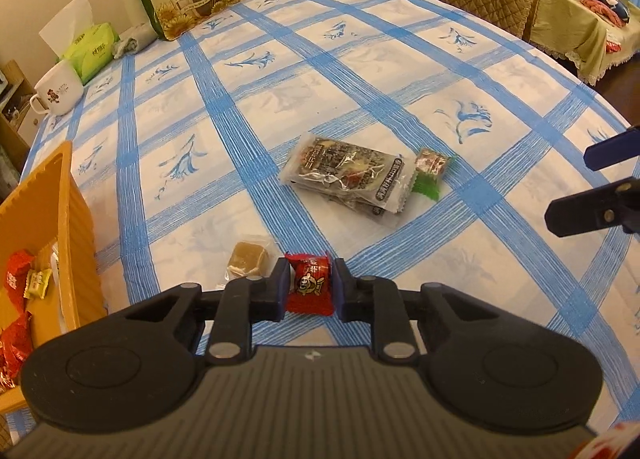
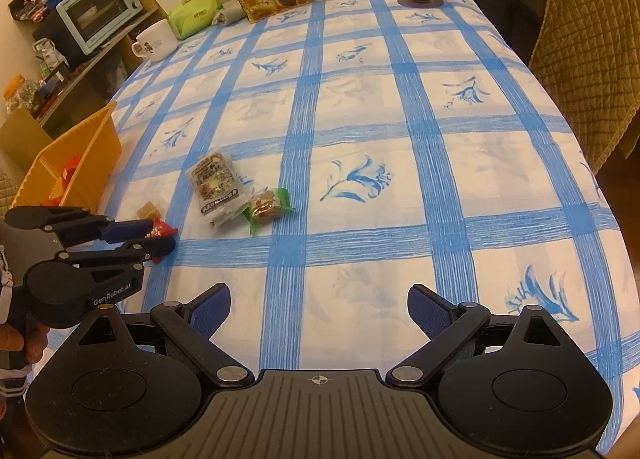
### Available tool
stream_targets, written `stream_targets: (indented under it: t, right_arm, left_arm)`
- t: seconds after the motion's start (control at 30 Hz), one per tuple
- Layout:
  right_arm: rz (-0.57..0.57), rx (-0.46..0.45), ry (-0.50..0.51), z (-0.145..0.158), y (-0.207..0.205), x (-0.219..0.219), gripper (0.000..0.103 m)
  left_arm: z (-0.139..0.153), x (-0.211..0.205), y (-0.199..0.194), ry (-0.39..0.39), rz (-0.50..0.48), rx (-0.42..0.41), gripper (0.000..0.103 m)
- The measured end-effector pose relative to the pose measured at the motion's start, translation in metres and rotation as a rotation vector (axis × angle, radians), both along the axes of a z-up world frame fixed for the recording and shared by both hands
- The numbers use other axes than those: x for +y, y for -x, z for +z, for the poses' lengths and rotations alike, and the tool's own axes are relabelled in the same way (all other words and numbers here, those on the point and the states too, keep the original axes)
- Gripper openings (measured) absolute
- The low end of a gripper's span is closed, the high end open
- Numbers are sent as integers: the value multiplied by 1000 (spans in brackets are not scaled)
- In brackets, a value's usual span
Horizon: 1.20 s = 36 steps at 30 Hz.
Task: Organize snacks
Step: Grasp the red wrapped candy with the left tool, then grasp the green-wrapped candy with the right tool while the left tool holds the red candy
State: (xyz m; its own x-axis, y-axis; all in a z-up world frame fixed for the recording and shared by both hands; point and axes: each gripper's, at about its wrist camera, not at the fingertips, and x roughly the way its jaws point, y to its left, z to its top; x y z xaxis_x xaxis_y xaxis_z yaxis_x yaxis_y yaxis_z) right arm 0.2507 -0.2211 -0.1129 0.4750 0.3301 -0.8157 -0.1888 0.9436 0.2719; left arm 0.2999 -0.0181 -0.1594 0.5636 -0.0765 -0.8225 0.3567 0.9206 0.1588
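Left claw pinching a red candy, right claw idle and wide.

The red-wrapped candy [image 1: 309, 284] sits between the left claw [image 1: 308, 285] pads, nearly closed on it and low over the surface [image 1: 360, 79]. I judge the hold shallow, mostly on crinkly wrapper, so the candy could slide out or twist free on the lift toward the orange bin [image 1: 68, 219] at the claw's left. The brown cube candy [image 1: 247, 258] lies just beside its left finger and could get nudged. The left claw pitches steeply down; the right claw [image 2: 319, 309], empty and spread, hangs well to its right.
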Motion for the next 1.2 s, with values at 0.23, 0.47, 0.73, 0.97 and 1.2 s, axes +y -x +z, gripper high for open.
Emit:
stream_targets:
  t: [0.23,0.47,0.73,0.97,1.2]
  right_arm:
    - [45,-44,1,-1,-10,8,94]
    - [202,-143,15,-4,-25,30,79]
    - [429,-219,23,-23,-62,54,55]
    - [566,-199,2,-34,-74,61,54]
    - [623,-172,27,-32,-59,64,54]
  left_arm:
    - [4,14,0,64,64,31,17]
    - [10,31,8,94,135,41,17]
    - [15,50,19,105,215,47,16]
    - [16,63,33,116,272,57,16]
    - [17,68,40,131,294,63,16]
